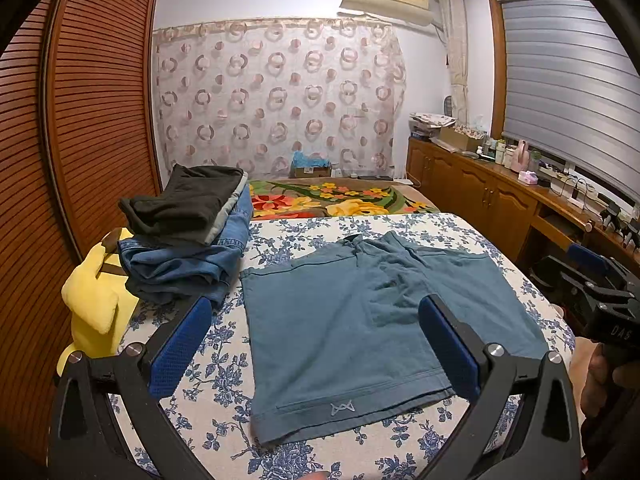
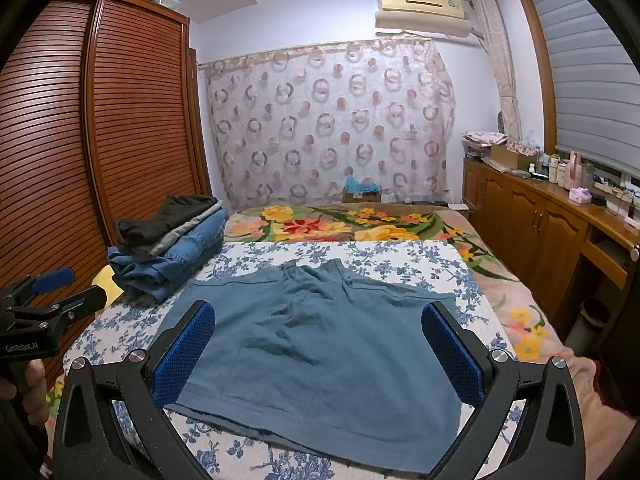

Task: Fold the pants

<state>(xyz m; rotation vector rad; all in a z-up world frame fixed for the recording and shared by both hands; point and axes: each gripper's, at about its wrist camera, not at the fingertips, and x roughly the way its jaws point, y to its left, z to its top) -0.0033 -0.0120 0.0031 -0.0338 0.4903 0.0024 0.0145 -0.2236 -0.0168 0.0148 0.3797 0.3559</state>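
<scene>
Just ahead of both tools (image 1: 314, 322) (image 2: 318, 330), teal shorts (image 1: 352, 320).

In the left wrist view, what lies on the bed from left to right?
Yellow plush toy → stack of folded clothes → teal shorts, spread flat → right gripper at the picture's right edge.

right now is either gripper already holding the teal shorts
No: the teal shorts lie flat on the floral sheet, and the left gripper and right gripper both stand wide open above them.
</scene>
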